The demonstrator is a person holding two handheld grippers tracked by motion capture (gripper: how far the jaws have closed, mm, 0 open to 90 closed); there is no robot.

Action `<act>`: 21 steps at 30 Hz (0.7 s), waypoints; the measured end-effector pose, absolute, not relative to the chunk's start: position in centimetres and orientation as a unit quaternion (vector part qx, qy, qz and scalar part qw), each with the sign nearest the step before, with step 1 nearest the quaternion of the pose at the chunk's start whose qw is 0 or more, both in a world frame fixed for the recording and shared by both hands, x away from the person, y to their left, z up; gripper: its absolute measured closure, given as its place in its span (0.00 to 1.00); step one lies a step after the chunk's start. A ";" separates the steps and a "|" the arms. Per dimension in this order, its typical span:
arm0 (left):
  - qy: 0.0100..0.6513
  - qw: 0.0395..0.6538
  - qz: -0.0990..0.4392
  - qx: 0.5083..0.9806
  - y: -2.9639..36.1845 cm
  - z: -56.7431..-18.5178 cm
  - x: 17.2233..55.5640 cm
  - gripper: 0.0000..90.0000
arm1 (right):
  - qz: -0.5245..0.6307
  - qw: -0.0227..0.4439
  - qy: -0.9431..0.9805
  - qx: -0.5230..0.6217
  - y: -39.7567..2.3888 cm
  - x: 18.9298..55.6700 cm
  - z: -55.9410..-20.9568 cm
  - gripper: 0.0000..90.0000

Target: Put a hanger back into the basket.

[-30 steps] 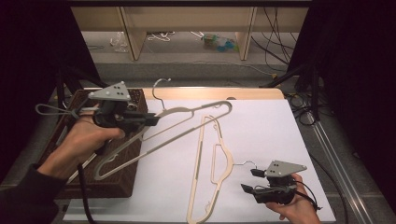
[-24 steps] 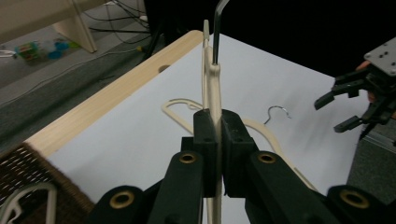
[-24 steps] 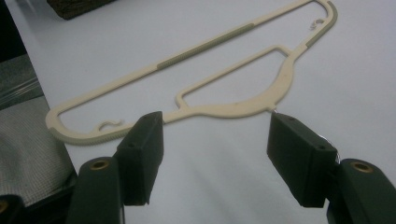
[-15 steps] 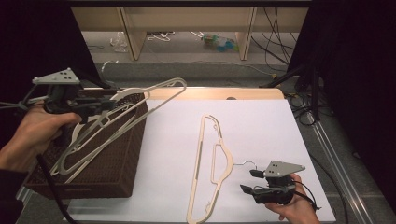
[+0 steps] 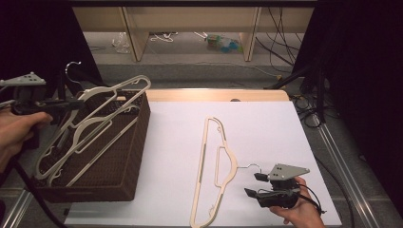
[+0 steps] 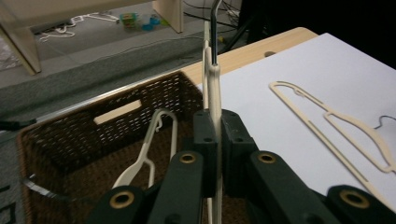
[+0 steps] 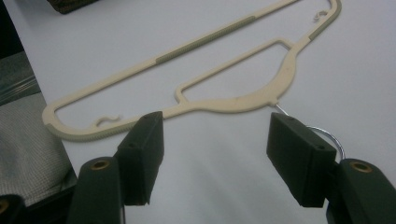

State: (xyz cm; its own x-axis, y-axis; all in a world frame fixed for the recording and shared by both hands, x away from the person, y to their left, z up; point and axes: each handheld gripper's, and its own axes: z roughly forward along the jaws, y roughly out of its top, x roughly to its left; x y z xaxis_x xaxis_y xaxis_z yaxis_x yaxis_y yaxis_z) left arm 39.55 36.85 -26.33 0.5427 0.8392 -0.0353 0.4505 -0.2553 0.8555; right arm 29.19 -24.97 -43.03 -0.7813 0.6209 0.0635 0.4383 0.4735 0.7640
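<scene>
Cream plastic, thin and springy: that is the clothes hanger [image 6: 214,88] I have pinched in my left gripper [image 5: 71,104], the jaws clamped tight on its neck just below the steel hook. It hangs tilted over the dark brown woven wicker basket [image 5: 128,156], its long bar reaching down inside toward the basket's near wall, where another cream hanger [image 6: 149,149] already lies.

To do this step well, I want the held hanger lowered until its bar rests among the ones inside the basket before I let go, so it does not spring back over the rim. I judge the hook is the part likeliest to snag on the weave, so I keep it pointing up and away from the basket's far wall as I ease down.

My right gripper [image 5: 256,185] waits well to the right of the basket, jaws standing apart and holding nothing, astride the hook end of the second cream plastic hanger [image 5: 214,175], which lies flat on the white table sheet [image 5: 266,123]. That one goes next, I judge.
</scene>
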 end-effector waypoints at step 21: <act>0.414 0.428 0.208 0.776 39.2 -31.9 40.9 0.96 | 0.406 0.113 0.852 0.311 -24.9 29.3 -43.1 0.42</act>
State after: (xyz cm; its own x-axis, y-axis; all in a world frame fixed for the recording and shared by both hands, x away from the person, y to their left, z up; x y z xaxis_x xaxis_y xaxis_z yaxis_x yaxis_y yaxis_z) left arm 40.88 39.23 -31.89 0.5699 0.8211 -0.0310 0.4646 -0.2908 0.8364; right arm 29.27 -24.90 -43.10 -0.7814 0.6211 0.0606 0.4383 0.4770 0.7619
